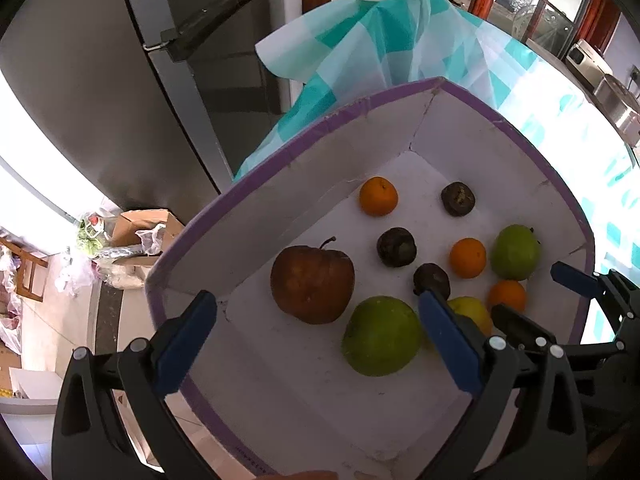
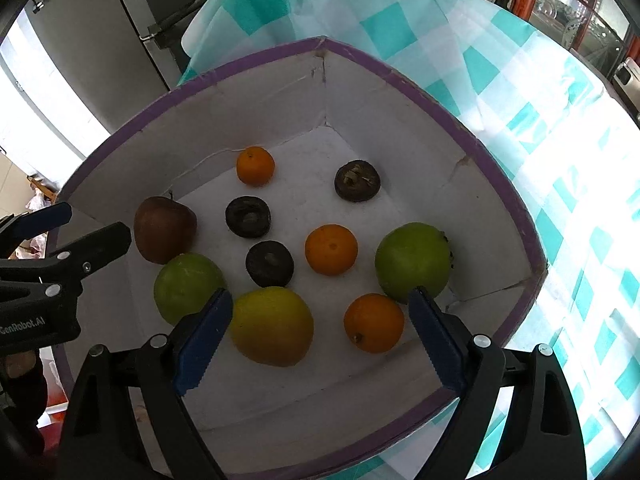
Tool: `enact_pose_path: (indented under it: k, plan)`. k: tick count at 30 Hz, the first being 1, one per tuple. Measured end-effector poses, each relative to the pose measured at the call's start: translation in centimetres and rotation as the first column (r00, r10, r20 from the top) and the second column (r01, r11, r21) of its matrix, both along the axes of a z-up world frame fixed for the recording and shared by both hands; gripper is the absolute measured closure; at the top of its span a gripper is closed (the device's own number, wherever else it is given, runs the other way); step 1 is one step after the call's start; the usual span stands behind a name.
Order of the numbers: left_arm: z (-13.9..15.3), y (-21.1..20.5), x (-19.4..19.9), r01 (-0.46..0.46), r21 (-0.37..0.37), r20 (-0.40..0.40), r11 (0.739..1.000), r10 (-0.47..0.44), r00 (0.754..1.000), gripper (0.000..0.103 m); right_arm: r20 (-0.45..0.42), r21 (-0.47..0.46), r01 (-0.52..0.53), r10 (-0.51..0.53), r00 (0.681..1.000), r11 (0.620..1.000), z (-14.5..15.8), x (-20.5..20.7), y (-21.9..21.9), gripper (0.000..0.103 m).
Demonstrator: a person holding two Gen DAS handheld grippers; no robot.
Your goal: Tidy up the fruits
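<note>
Both claws hang spread over the white cardboard box with the purple rim [image 2: 472,132], and neither pinches anything: your left claw [image 1: 316,344] sits above the box's near-left corner, your right claw [image 2: 320,344] brackets the near fruits.

Every fruit you can see lies inside that box, which rests on the counter's teal-and-white checked cloth [image 2: 520,80]. A wrinkled reddish-brown apple [image 2: 164,230] sits by the left wall, just beside a round green fruit [image 2: 186,286]; a second green fruit [image 2: 412,260] lies toward the right wall. A yellow-green fruit [image 2: 272,326] is nearest your right claw. Three small oranges [image 2: 332,250] and three dark, shrivelled round fruits [image 2: 270,264] are spread through the middle and back, mostly apart from one another.

As for progress, I judge the scene fits two stages: fruits gathered into the box as the finished tidy, or loose fruits in the box waiting to be grouped by kind, since like fruits lie scattered rather than together. The pictures do not settle which.

Nearly all the fruits are round, with no real long axis. The apple's stem tilts up toward the back-left wall. The near orange [image 2: 374,322] has its stem dimple turned toward you, and the dark fruits show their hollows upward.
</note>
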State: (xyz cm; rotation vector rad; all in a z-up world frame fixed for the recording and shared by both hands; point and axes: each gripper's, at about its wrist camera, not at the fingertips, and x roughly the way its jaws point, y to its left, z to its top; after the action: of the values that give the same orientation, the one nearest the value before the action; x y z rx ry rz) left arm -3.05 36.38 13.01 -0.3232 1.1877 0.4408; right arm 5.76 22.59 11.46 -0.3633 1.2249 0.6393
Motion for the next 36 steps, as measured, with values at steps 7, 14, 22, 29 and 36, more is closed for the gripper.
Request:
enact_pose_path:
  k: [7, 14, 22, 29, 36]
  plan:
    - [-0.7, 0.2, 1.0, 0.03, -0.021, -0.011, 0.999, -0.03, 0.999, 0.002, -0.007, -0.014, 0.024, -0.024, 1.0, 1.0, -0.4, 0.3, -0.1, 0.016]
    - [-1.3, 0.7, 1.8, 0.06, -0.041, -0.014, 0.997, -0.061, 0.998, 0.002, -0.004, -0.028, 0.047, -0.047, 0.999, 0.999, -0.7, 0.4, 0.0, 0.016]
    - [-1.8, 1.4, 2.4, 0.092, -0.054, -0.02, 0.994, -0.093, 0.995, 0.002, -0.004, -0.042, 0.08, -0.08, 0.997, 0.996, -1.0, 0.5, 0.4, 0.016]
    - [-2.3, 2.1, 2.6, 0.117, -0.066, -0.021, 0.991, -0.119, 0.993, 0.002, -0.005, -0.056, 0.1, -0.101, 0.995, 0.993, -1.3, 0.3, 0.8, 0.016]
    - [-2.3, 2.3, 2.7, 0.154, -0.064, -0.011, 0.986, -0.155, 0.988, 0.002, 0.0, -0.069, 0.109, -0.109, 0.994, 0.992, -1.6, -0.2, 1.5, 0.016]
